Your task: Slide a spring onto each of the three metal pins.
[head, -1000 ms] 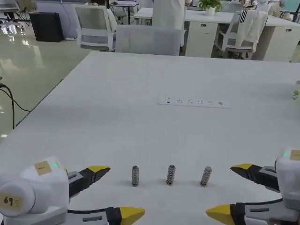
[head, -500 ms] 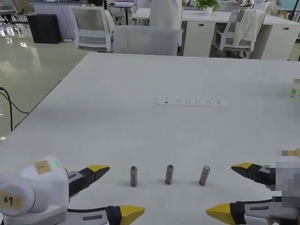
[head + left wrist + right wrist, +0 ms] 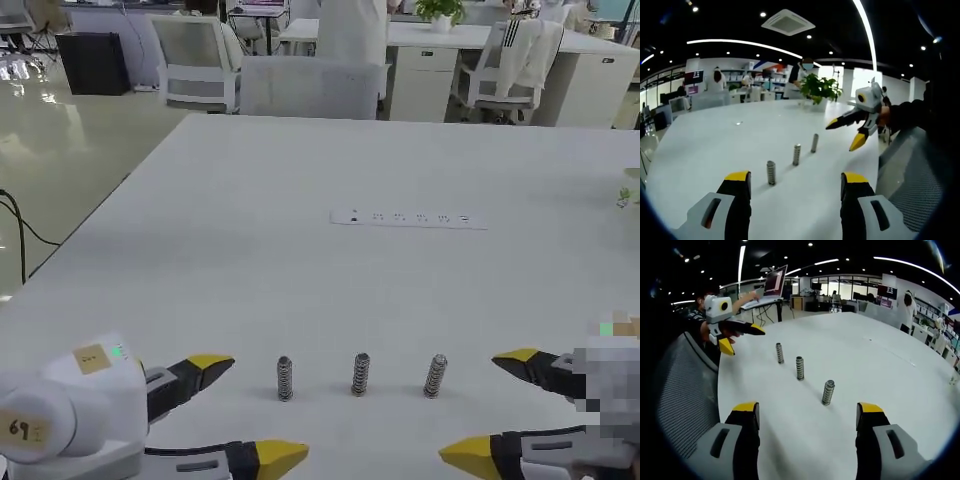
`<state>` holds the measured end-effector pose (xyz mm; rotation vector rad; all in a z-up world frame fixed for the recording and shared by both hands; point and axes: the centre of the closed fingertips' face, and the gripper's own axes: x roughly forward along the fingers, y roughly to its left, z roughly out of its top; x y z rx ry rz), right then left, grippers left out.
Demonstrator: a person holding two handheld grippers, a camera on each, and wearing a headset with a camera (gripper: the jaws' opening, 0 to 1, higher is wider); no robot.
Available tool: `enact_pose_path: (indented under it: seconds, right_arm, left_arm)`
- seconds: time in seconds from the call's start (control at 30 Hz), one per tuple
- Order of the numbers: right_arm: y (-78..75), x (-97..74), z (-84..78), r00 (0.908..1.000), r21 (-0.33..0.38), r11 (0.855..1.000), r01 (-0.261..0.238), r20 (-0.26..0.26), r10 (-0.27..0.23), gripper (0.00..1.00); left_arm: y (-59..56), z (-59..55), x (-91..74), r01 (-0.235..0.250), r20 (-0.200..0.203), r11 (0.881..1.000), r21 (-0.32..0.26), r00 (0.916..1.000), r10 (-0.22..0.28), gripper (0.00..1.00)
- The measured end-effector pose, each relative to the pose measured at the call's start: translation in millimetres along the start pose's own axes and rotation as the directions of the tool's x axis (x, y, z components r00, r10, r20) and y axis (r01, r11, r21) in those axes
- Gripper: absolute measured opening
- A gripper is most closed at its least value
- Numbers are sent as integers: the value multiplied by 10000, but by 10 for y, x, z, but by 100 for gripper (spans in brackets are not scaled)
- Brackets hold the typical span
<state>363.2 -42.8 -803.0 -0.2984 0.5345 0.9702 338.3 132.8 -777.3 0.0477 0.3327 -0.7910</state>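
change: nothing that matters. Against the frames a second and half a second back, the whole head view has slid a touch, which is the camera and not the parts. Springs and both grippers sit as they did.
middle spring (image 3: 360,373): upright on the table (image 3: 300,200); reference for everything below.
left spring (image 3: 285,378): just left of the middle spring, upright, not touching it.
right spring (image 3: 435,375): just right of the middle spring, upright, same row.
pins: hidden inside the coils. Each spring stands unaided, so I judge one pin under each.
left gripper (image 3: 262,408): left of the middle spring and nearer the person, beside the left spring. Jaws spread wide, nothing between them, touching no spring.
right gripper (image 3: 472,405): right of the middle spring and nearer the person, mirrored pose. Jaws spread wide and empty.
power strip (image 3: 408,218): beyond the middle spring, well apart.
meaning: all three pins look loaded, so the task reads as finished. Two idle, empty grippers fit that.
next: probably just back both grippers away from the middle spring without clipping the outer two.
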Motion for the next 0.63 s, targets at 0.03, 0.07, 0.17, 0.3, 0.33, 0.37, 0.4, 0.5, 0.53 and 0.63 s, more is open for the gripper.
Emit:
enact_pose_path:
  seconds: [0.03, 0.07, 0.17, 0.3, 0.33, 0.37, 0.4, 0.5, 0.53, 0.63]
  right_arm:
    - [0, 0, -6, 10000, 5, 10000, -2, -25, 2, 79]
    - [0, 1, -8, 10000, 8, 10000, 0, -27, 0, 79]
    - [1, 4, -17, 10000, 6, 10000, -7, -59, 7, 79]
    - [1, 5, -27, 10000, 32, 10000, -14, -97, 15, 78]
    - [2, 4, -27, 9999, 28, 10000, -16, -100, 17, 78]
    - [2, 3, -26, 10000, 30, 10000, -13, -95, 14, 78]
    - [1, 4, -26, 10000, 31, 10000, -10, -92, 11, 78]
    - [-2, 6, -20, 10000, 37, 10000, -9, -73, 10, 78]
    - [-1, 7, -23, 10000, 35, 10000, -9, -88, 9, 78]
    - [-2, 8, -29, 9999, 29, 10000, -12, -114, 12, 78]
  left_arm:
    - [-2, 0, 1, 5, -2, 10000, 4, 10000, -5, 69]
    - [-3, -1, 2, 11, -9, 10000, 5, 10000, -11, 69]
    - [-6, -4, 6, 28, -29, 10000, 10, 10000, -28, 69]
    - [0, -1, 11, 44, -40, 10000, 16, 10000, -44, 69]
    - [0, -1, 12, 48, -41, 10000, 20, 10000, -48, 69]
    - [1, 1, 16, 58, -32, 10000, 14, 10000, -58, 69]
    - [1, 2, 17, 59, -30, 10000, 16, 10000, -58, 69]
    - [4, 1, 19, 69, -36, 10000, 19, 10000, -69, 69]
    - [5, 1, 20, 71, -35, 10000, 17, 10000, -71, 69]
    - [5, 0, 21, 73, -33, 10000, 16, 10000, -73, 69]
